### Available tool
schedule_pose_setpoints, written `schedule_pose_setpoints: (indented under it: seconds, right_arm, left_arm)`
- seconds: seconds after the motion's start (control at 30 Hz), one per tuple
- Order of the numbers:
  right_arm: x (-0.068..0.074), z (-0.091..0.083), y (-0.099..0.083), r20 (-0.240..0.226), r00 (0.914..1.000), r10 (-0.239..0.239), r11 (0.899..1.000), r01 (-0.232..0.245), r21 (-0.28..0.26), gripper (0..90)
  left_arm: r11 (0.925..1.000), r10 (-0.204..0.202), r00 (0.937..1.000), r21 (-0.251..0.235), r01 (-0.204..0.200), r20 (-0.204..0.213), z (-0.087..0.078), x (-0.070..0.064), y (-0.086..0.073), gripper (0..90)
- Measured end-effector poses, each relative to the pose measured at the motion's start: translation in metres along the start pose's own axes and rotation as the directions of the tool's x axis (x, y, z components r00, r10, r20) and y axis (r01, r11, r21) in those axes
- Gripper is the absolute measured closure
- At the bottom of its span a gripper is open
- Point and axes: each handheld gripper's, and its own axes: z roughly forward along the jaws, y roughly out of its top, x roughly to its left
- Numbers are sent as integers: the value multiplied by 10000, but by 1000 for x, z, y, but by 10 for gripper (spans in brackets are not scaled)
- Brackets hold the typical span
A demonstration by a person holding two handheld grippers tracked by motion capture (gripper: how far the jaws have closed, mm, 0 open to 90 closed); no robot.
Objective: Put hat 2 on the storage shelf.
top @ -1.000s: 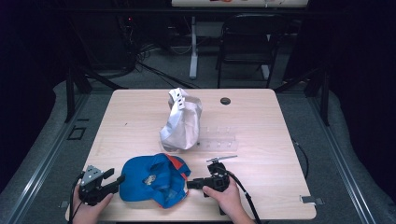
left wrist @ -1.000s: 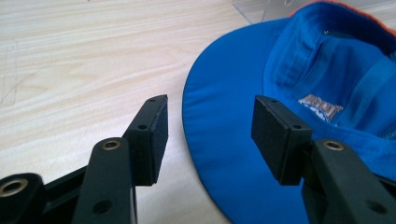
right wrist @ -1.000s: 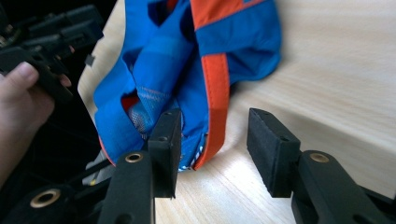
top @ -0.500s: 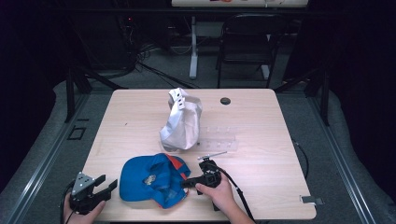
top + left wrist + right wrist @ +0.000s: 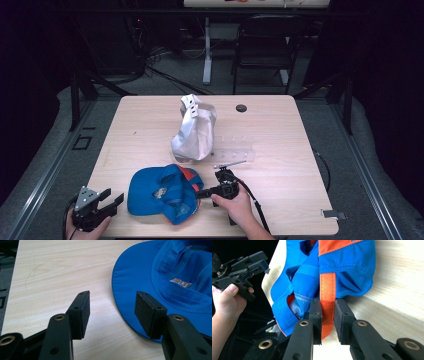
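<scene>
Two grippers at the frame's lower edge: left gripper (image 5: 111,202) gapes wide beside the blue hat (image 5: 162,192), lower centre; right gripper (image 5: 327,308) pinches its orange strap (image 5: 327,290). Risk: pulling one-sided drags the hat into the white bag (image 5: 194,131) beyond.

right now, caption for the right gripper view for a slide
Right gripper fingers closed on the orange strap of the blue hat.

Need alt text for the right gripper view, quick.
The right gripper pinches the orange strap of a blue hat lying on the wooden table. At far left, a hand holds the left gripper.
</scene>
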Motion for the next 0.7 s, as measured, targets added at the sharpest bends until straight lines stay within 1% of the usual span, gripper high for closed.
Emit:
schedule_pose_setpoints:
  seconds: [0.03, 0.07, 0.1, 0.17, 0.2, 0.27, 0.3, 0.33, 0.37, 0.4, 0.47, 0.5, 0.53, 0.6, 0.63, 0.67, 0.7]
  right_arm:
    - [0, -1, 0, 37, 10000, 29, 10000, -29, -22, 778]
    - [0, -2, 0, 75, 9998, 161, 9999, -161, 25, 779]
    - [0, -2, 0, 124, 9998, 158, 9999, -158, 51, 780]
    - [0, -2, 0, 116, 9997, 222, 9998, -222, -4, 780]
    - [1, -4, 0, 133, 9994, 308, 9995, -310, 116, 781]
    - [1, -4, 0, 118, 9994, 333, 9994, -335, 122, 781]
    - [3, -5, -1, 45, 9986, 520, 9986, -520, 63, 782]
    - [3, -6, -1, -5, 9983, 576, 9983, -576, 94, 782]
    - [3, -7, -1, -161, 9977, 655, 9978, -654, 78, 781]
    - [3, -7, -1, -161, 9977, 655, 9978, -654, 78, 781]
    - [5, -12, -1, -394, 9959, 816, 9967, -813, 81, 782]
    - [5, -12, -1, -394, 9959, 816, 9967, -813, 81, 782]
    - [7, -19, 0, -525, 9939, 969, 9953, -972, -20, 782]
    - [9, -24, 2, -724, 9920, 1035, 9944, -1047, -126, 782]
    - [9, -28, 4, -833, 9903, 1111, 9936, -1124, -116, 782]
    - [10, -31, 6, -842, 9898, 1153, 9930, -1170, -152, 782]
    - [12, -36, 8, -834, 9881, 1295, 9912, -1314, -179, 782]
  left_arm:
    - [10000, 6, 10000, -5, -6, 0, 0, 0, 0, 469]
    - [10000, 10, 10000, -34, -10, 9, 0, 0, 0, 469]
    - [10000, 19, 10000, -30, -19, 4, 0, -1, 0, 469]
    - [10000, 12, 10000, -10, -12, -6, 0, -1, 0, 469]
    - [10000, 12, 10000, -24, -12, 21, -1, -1, 0, 469]
    - [10000, 9, 10000, -48, -9, 56, -1, 0, 1, 469]
    - [9999, -106, 9998, -74, 108, 170, -2, 0, 2, 470]
    - [9999, -106, 9998, -74, 108, 170, -2, 0, 2, 471]
    - [9995, -192, 9992, -225, 199, 339, -1, 0, 4, 472]
    - [9995, -192, 9992, -225, 199, 339, -1, 0, 4, 474]
    - [9997, -85, 9985, -240, 98, 538, 2, -2, 8, 475]
    - [9997, -85, 9985, -240, 98, 538, 2, -2, 8, 475]
    - [9998, 57, 9981, -213, -45, 608, 4, -3, 10, 476]
    - [9997, 95, 9979, -221, -81, 636, 5, -4, 12, 476]
    - [9994, 185, 9971, -294, -164, 732, 6, -6, 14, 475]
    - [9992, 243, 9970, -322, -220, 737, 7, -7, 15, 476]
    - [9988, 297, 9965, -401, -266, 785, 9, -7, 16, 475]
